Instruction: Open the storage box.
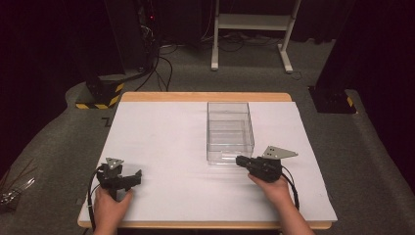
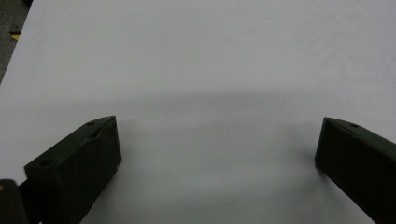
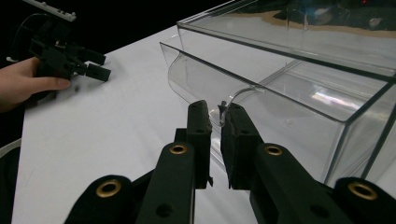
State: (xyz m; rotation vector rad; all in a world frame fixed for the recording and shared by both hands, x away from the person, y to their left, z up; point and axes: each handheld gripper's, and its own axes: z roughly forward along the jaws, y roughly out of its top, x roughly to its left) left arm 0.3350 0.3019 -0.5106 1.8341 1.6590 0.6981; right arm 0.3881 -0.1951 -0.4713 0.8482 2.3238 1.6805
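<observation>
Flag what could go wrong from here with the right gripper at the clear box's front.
The right gripper has its jaws nearly closed on the thin curved front lip of the clear box; that slick edge could slip out. The box seems light, so a pull may drag or tip it. The left gripper rests open, well away, bracing nothing.

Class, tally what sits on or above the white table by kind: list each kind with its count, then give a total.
Clear plastic box: 1
Black hand-held grippers: 2, the left gripper and the right gripper
Hands holding them: 2, left hand and right hand
Total: 5
</observation>
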